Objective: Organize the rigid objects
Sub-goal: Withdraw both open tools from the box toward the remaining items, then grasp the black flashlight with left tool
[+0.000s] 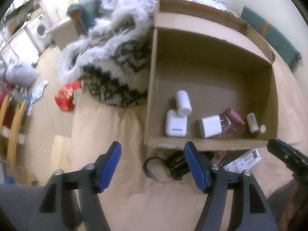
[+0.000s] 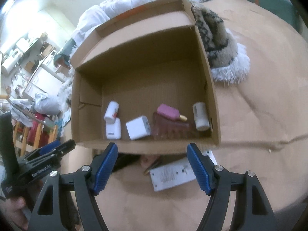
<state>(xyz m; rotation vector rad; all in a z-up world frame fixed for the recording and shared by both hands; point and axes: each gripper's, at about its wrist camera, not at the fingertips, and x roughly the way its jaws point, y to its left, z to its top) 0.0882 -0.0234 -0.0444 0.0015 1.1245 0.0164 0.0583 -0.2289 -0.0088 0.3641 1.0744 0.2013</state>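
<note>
An open cardboard box (image 1: pixel 152 88) (image 2: pixel 207 73) lies on a tan bed cover. Inside it are a white bottle (image 1: pixel 183 103) (image 2: pixel 111 110), a white case (image 1: pixel 176 124) (image 2: pixel 113 129), a white charger plug (image 1: pixel 210 128) (image 2: pixel 138 128), a pink-capped perfume bottle (image 1: pixel 233 123) (image 2: pixel 169 123) and a small white tube (image 1: pixel 252 122) (image 2: pixel 201 116). In front of the box lie a black corded item (image 1: pixel 173 165) and a flat white packet (image 2: pixel 173 173) (image 1: pixel 244 159). My left gripper (image 1: pixel 152 146) hovers open near the black item. My right gripper (image 2: pixel 152 146) is open over the packet, holding nothing.
A furry patterned blanket (image 1: pixel 119 73) (image 2: pixel 217 44) and white bedding (image 2: pixel 134 2) crowd the box's far side and flanks. A red bag (image 1: pixel 66 96) and wooden furniture (image 1: pixel 13 119) stand on the floor at left. Each gripper shows at the edge of the other's view.
</note>
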